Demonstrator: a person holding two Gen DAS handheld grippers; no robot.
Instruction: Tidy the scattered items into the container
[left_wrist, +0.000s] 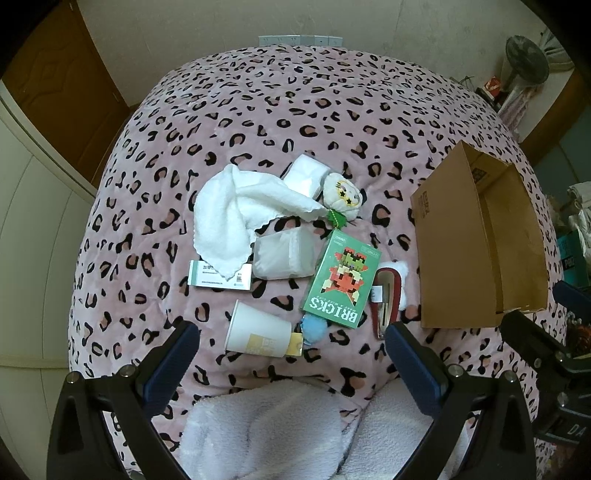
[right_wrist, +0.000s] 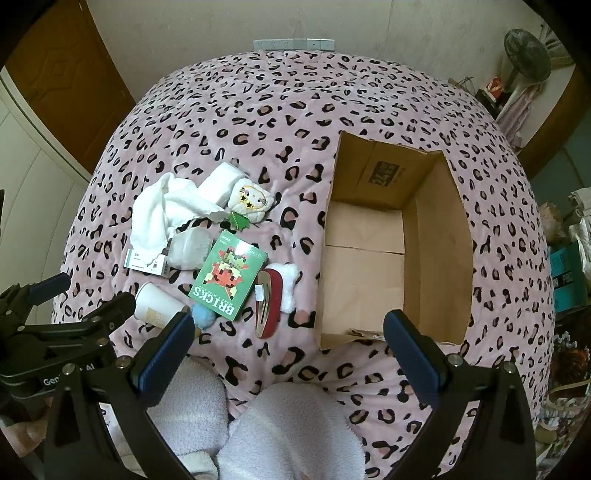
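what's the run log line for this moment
left gripper open, empty | right gripper open, empty | cardboard box empty | BRICKS box on bedspread

Each handheld claw, the left claw (left_wrist: 291, 349) and the right claw (right_wrist: 288, 334), has black, angular plastic arms studded with silver screws and tipped with dark blue finger pads (left_wrist: 413, 360). The person's legs (right_wrist: 288, 432) wear fluffy pale lilac-white fleece.
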